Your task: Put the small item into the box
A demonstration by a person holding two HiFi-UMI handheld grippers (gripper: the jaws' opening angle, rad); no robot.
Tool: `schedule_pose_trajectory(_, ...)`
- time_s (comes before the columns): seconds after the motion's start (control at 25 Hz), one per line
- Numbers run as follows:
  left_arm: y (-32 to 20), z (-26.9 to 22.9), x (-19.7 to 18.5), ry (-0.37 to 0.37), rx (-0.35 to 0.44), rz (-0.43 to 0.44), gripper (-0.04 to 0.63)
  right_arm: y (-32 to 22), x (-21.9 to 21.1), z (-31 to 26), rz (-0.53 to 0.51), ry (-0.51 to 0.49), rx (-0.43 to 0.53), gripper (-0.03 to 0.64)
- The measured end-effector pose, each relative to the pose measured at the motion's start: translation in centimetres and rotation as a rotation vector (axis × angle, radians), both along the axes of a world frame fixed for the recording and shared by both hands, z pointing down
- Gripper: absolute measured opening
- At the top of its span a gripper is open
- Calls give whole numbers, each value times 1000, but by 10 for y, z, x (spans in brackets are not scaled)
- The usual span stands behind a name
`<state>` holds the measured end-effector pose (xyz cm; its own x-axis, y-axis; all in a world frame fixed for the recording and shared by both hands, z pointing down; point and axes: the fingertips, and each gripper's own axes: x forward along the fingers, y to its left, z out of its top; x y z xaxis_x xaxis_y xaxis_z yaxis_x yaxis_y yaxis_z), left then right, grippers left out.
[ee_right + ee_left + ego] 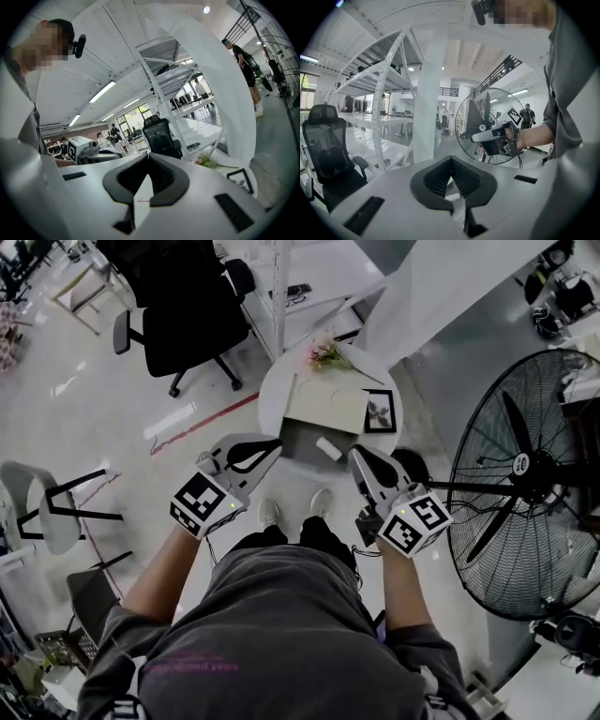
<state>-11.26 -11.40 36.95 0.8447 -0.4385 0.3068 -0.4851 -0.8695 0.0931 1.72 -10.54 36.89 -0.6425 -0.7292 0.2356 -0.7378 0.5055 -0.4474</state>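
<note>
A small white item (328, 448) lies at the near edge of the round white table (274, 390), on a dark grey box-like tray (298, 439). Behind the tray is a flat beige box (326, 405). My left gripper (269, 448) is held in the air at the table's near-left edge, its jaws shut with nothing between them (451, 160). Just to the right of the item, my right gripper (355, 456) is also raised, shut and holding nothing (148, 157). Neither gripper touches the item. Each gripper view shows the other gripper (474, 138) (96, 152).
A black picture frame (380, 412) and a sprig of flowers (328, 356) also sit on the table. A large floor fan (525, 474) stands close on the right. A black office chair (183, 306) is beyond the table, and a white chair (47, 507) stands at the left.
</note>
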Motion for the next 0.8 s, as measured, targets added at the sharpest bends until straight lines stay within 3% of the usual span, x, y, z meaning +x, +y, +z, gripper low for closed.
schedule_pose_trajectory(0.8, 14, -8, 0, 11, 9, -17, 15, 12, -12, -4, -54, 10, 11, 21)
